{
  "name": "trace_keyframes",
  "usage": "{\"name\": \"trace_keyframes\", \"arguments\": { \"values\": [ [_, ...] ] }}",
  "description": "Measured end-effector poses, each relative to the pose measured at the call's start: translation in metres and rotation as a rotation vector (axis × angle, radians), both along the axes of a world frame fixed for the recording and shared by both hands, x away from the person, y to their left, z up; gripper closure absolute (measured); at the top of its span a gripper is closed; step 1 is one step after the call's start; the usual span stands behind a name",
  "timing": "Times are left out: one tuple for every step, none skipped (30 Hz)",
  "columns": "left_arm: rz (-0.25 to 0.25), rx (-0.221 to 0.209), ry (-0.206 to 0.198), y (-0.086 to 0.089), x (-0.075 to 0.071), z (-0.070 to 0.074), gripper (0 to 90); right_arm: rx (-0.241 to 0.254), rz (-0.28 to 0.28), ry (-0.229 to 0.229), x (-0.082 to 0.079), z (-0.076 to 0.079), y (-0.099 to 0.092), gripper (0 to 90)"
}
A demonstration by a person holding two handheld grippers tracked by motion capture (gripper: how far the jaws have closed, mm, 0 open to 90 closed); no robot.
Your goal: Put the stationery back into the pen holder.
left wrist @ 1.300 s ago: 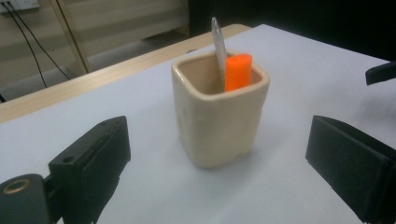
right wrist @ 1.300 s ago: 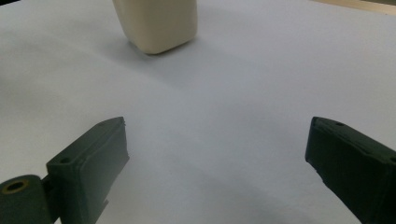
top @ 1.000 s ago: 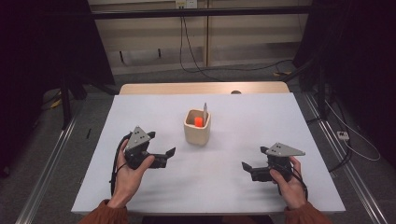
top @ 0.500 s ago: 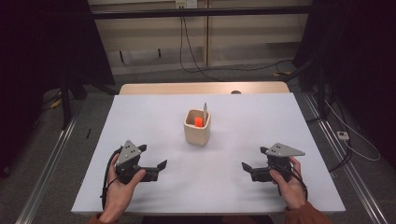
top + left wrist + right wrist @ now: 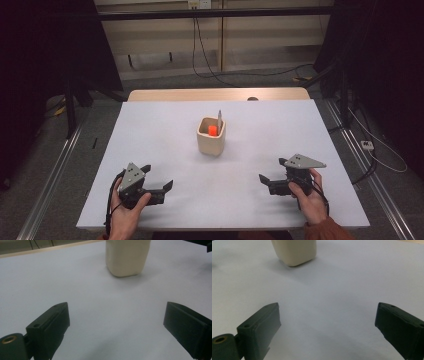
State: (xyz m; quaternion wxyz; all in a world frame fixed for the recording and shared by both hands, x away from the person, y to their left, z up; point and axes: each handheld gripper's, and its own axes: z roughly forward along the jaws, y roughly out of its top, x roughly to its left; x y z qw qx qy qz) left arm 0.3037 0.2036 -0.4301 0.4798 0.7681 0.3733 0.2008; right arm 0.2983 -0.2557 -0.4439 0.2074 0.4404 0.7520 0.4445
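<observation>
Left tongs (image 5: 161, 186): jaws spread, empty; withdrawn toward the near edge of the surface (image 5: 165, 140).
Right tongs (image 5: 266, 181): jaws spread, empty; position unchanged.
Cream holder (image 5: 211, 136): mid-surface, well apart from both; contains orange item (image 5: 212, 130).
Implication: no reach under way.

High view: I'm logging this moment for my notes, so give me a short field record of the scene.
table: white top
holder: cream cup, upright, mid-table
contents: an orange item and a thin grey stick
left gripper: open, empty, near front edge
right gripper: open, empty, near front edge
contact: neither gripper touches the cup
</observation>
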Motion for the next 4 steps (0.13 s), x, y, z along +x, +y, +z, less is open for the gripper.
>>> {"name": "trace_keyframes", "arguments": {
  "values": [
    [0.004,-0.005,0.005,-0.0001,0.0001,-0.0006,6.9,0.002,-0.002,0.002,-0.0002,-0.0003,-0.0006,6.0],
    [-0.001,0.001,0.01,0.0001,0.0008,-0.0005,6.8,0.005,-0.004,0.002,-0.0001,-0.0005,-0.0011,6.0],
    [-0.003,-0.004,0.013,-0.0006,0.0011,-0.0007,6.8,0.006,-0.006,0.002,0.0001,-0.0005,-0.0015,6.0],
    [-0.005,-0.004,0.011,-0.001,0.0012,-0.0005,6.8,0.005,-0.006,0.0,0.0003,-0.0004,-0.0019,6.0]
  ]
}}
